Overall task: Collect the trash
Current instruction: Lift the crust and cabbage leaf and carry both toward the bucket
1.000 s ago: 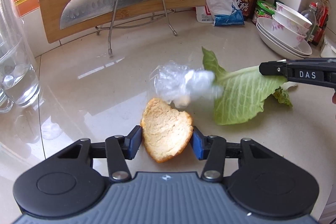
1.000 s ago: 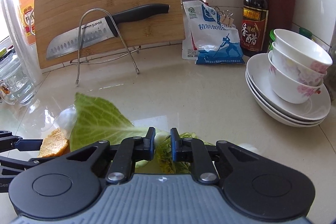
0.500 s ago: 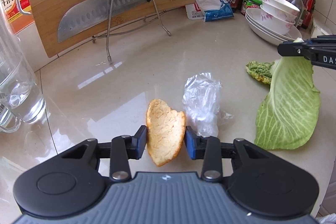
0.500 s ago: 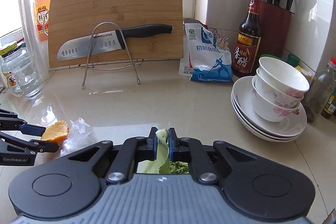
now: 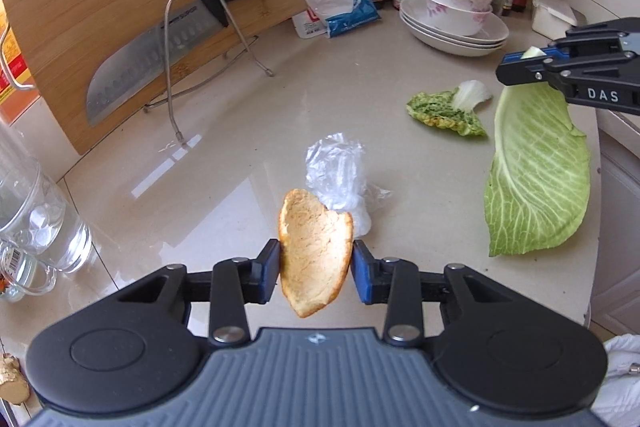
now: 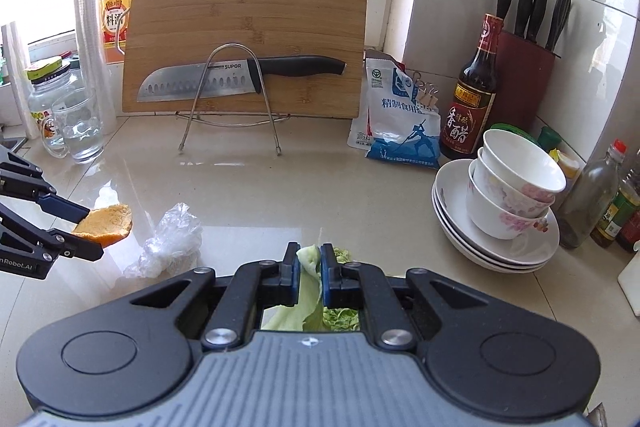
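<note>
My left gripper (image 5: pixel 315 271) is shut on an orange peel (image 5: pixel 314 257) and holds it above the counter; it also shows in the right wrist view (image 6: pixel 105 223). My right gripper (image 6: pixel 309 275) is shut on the stem of a large cabbage leaf (image 5: pixel 538 179), which hangs down from it; the leaf (image 6: pixel 308 283) shows between its fingers. A crumpled clear plastic wrap (image 5: pixel 340 183) lies on the counter just beyond the peel, also in the right wrist view (image 6: pixel 170 241). A small dark-green leaf scrap (image 5: pixel 448 109) lies on the counter.
A cutting board (image 6: pixel 248 35) with a knife (image 6: pixel 240 77) on a wire rack stands at the back. Stacked bowls on plates (image 6: pixel 508 203), a vinegar bottle (image 6: pixel 470 95), a salt bag (image 6: pixel 400 123) and a knife block (image 6: pixel 524 75) stand right. Glasses of water (image 5: pixel 36 223) stand left.
Both grippers have risen higher above the counter with their loads. The cabbage leaf has lifted off the counter and hangs free; the small leaf scrap stays behind.
</note>
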Action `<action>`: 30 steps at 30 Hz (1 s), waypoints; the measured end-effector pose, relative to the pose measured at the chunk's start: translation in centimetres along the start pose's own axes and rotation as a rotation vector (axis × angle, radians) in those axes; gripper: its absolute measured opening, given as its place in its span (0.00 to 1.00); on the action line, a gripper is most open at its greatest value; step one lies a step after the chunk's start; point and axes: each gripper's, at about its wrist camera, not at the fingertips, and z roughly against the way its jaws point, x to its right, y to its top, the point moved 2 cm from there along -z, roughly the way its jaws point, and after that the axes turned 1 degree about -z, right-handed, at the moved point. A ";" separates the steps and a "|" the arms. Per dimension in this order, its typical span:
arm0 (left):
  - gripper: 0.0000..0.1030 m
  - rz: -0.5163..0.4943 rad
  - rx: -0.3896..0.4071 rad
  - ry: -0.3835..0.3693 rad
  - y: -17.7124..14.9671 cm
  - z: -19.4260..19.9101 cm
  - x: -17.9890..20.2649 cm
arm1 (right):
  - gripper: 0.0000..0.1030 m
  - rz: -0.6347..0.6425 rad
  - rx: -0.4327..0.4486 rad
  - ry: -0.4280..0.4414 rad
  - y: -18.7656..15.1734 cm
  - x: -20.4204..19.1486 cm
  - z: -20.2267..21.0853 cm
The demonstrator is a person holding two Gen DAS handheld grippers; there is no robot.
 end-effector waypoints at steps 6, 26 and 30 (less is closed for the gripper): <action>0.35 -0.111 0.004 -0.071 0.7 1.7 3.0 | 0.12 -0.010 -0.008 -0.023 -1.6 0.3 2.7; 0.35 -0.467 0.065 -0.403 3.5 3.1 18.5 | 0.12 -0.262 -0.072 -0.331 -13.3 5.5 15.1; 0.35 -0.536 0.076 -0.470 3.6 3.1 22.2 | 0.12 -0.335 -0.114 -0.398 -17.0 7.2 16.3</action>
